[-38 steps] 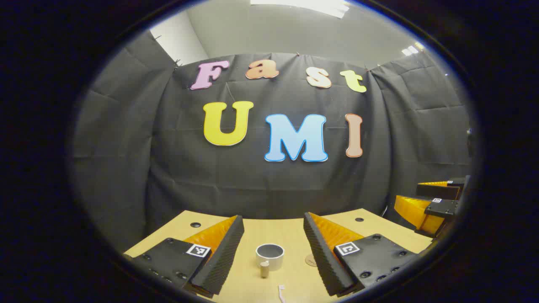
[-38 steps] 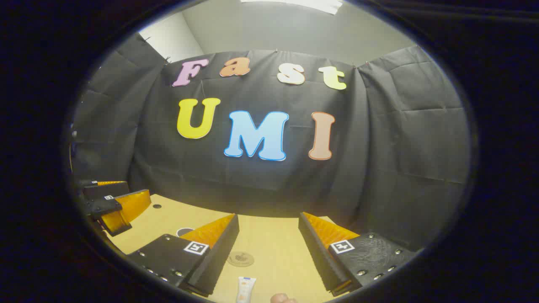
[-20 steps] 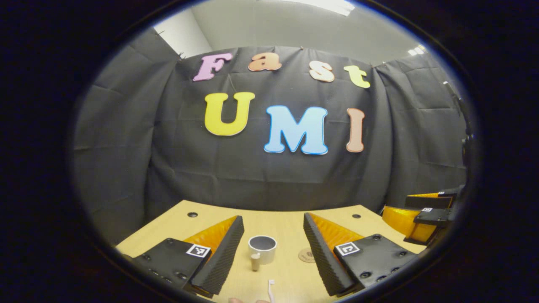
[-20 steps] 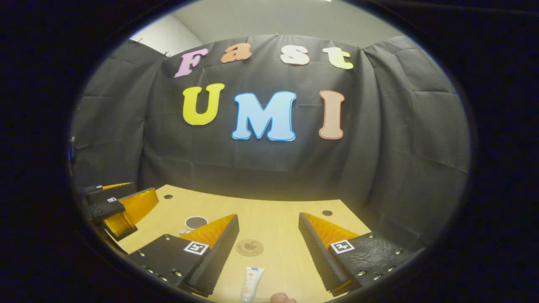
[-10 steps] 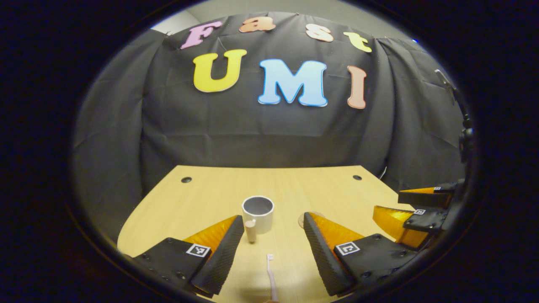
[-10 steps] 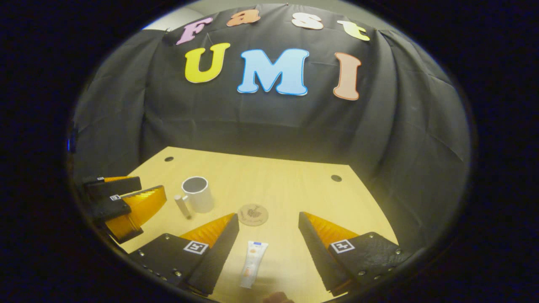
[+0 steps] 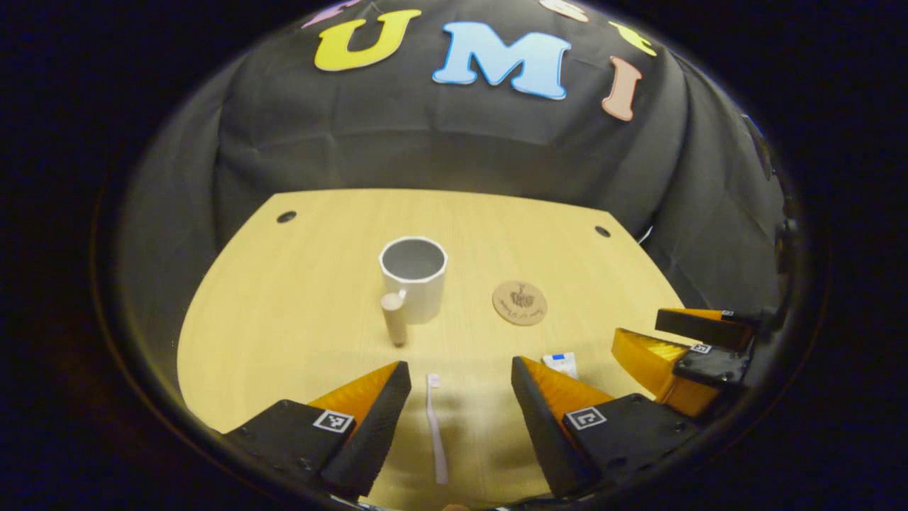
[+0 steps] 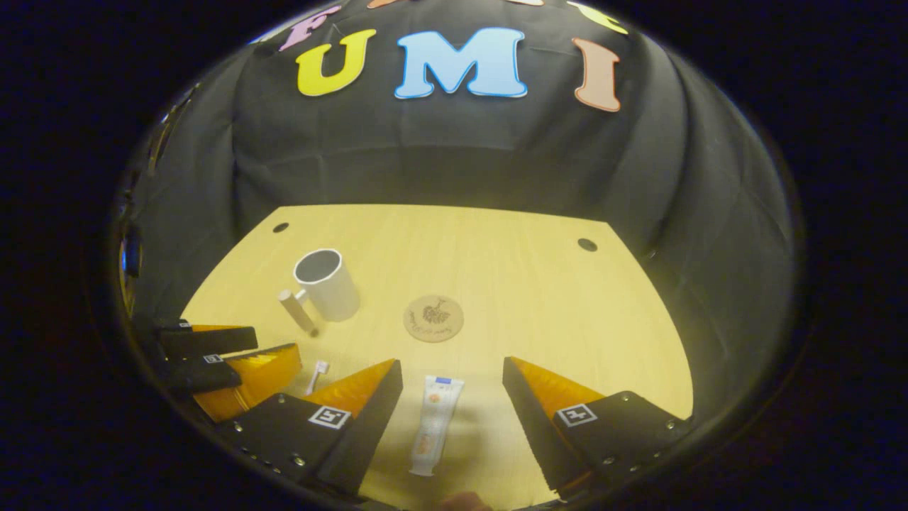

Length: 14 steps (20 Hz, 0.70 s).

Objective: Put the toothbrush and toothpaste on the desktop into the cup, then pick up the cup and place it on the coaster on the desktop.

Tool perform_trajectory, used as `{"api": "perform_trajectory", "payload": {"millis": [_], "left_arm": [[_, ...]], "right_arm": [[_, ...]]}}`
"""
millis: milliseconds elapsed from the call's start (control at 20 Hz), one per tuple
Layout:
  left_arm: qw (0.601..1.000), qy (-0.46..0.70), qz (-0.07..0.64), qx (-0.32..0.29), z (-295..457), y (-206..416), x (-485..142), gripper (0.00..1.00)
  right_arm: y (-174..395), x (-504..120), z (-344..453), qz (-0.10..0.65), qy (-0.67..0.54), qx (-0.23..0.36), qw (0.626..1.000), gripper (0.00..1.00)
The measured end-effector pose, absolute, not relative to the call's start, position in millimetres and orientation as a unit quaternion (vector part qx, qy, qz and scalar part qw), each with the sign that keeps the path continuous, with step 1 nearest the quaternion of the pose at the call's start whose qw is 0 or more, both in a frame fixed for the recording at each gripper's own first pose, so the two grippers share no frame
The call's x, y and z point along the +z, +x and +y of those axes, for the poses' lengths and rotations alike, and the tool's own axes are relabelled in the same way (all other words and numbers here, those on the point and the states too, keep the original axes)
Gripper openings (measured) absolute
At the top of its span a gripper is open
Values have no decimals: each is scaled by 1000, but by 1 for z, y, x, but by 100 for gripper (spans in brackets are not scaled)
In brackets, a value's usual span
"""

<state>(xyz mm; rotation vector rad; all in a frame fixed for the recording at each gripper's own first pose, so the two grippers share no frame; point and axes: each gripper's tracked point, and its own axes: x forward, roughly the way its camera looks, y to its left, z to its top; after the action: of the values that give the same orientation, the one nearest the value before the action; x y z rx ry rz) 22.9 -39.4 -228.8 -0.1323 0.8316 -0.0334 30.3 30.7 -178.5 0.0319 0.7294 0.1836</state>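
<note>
Sitting empty and upright on desk (image 7: 284, 298), cup (image 7: 413, 277) left of coaster (image 7: 520, 303); toothbrush (image 7: 435, 426) between spread left gripper (image 7: 460, 380) fingers, toothpaste (image 8: 434, 422) between spread right gripper (image 8: 451, 376) fingers.

Partly hidden, cropped or too small to read

Most of the toothpaste (image 7: 562, 364) tube hidden behind a finger (image 7: 550, 404) of the left gripper (image 7: 460, 376) in the left gripper view. In the right gripper view, handle of the toothbrush (image 8: 318, 375) tucked behind a finger (image 8: 358, 401) of the right gripper (image 8: 451, 374), just the head end exposed. Coaster (image 8: 433, 318) motif too small to make out. Hard to tell how the cup (image 7: 413, 277) handle joins the wall.
</note>
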Motion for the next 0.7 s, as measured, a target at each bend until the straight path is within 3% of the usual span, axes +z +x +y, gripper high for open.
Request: {"api": "perform_trajectory", "payload": {"millis": [700], "left_arm": [[806,-50,590,0,-24,-20,-320,94]], "right_arm": [[17,-272,51,527,46,111,841,90]]}}
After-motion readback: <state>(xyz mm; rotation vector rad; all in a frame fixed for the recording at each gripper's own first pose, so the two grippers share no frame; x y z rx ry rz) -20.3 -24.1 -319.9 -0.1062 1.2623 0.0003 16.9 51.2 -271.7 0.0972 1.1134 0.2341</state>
